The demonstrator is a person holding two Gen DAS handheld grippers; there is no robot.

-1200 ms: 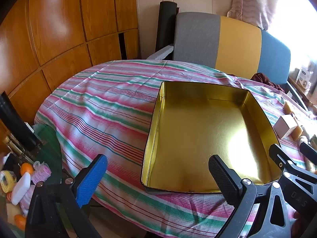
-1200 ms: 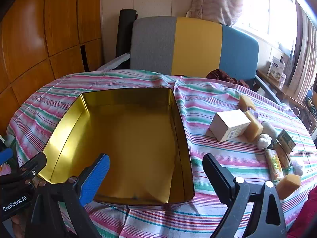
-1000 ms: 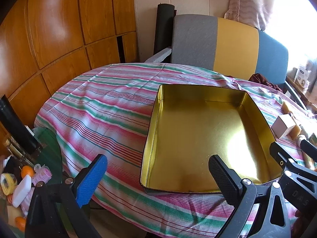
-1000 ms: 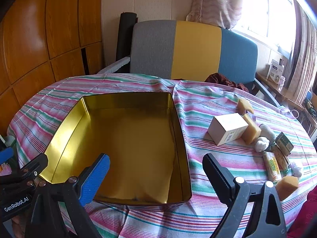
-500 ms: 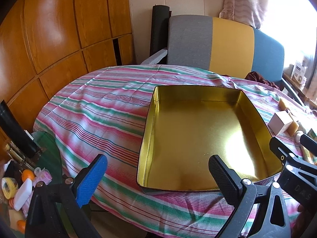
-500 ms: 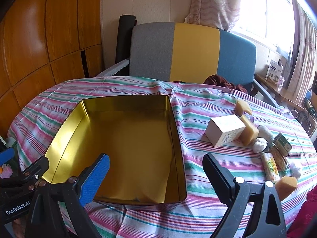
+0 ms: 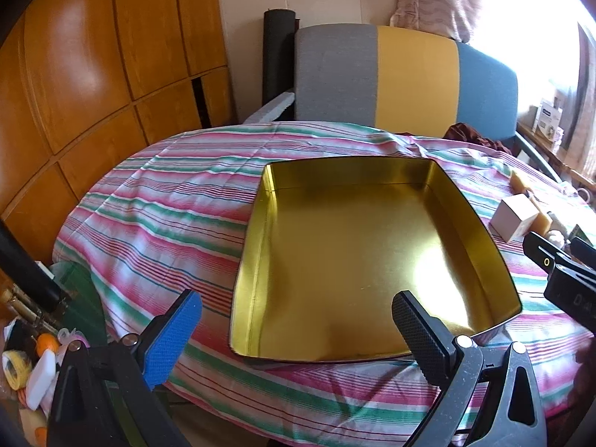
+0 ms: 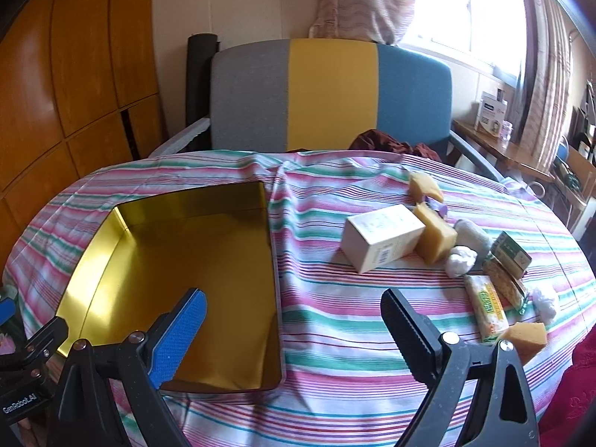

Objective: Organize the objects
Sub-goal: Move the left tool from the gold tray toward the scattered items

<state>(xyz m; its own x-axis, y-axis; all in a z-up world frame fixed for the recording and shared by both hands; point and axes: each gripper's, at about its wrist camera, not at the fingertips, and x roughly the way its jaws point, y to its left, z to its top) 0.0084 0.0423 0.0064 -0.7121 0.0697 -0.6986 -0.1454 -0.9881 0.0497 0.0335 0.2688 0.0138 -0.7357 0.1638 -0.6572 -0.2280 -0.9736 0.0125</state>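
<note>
Striped cloth in pink, green and white [image 8: 335, 320] covers a rounded table, and on it, toward the left edge, lies a shallow rectangular gold-coloured metal tin [image 8: 123, 246] with nothing inside; its bright inner walls and floor show plainly in the left wrist view [image 7: 465, 219]. The left gripper [image 7: 296, 326] hangs over the tin's near edge with its blue-padded finger and black ribbed finger spread wide and holding nothing. The right gripper [image 8: 292, 320] stands equally wide and empty over the near edge of the table, its blue finger above the tin's near right corner and its black finger above bare cloth.

Toward the right edge of the table lies a loose cluster of small things. A white cardboard box [image 8: 383, 236] is tipped on the cloth, touching a tan sponge block [image 8: 437, 236] on its right. Another tan sponge block [image 8: 424, 185] sits farther back, and a third [image 8: 525, 337] lies near the front edge. Between them are two white crumpled lumps [image 8: 461, 259], a green printed packet [image 8: 511, 253] and a yellow-green wrapped bar [image 8: 486, 309]. Beyond the far edge stands a chair with a grey, yellow and blue back [image 8: 331, 93].
</note>
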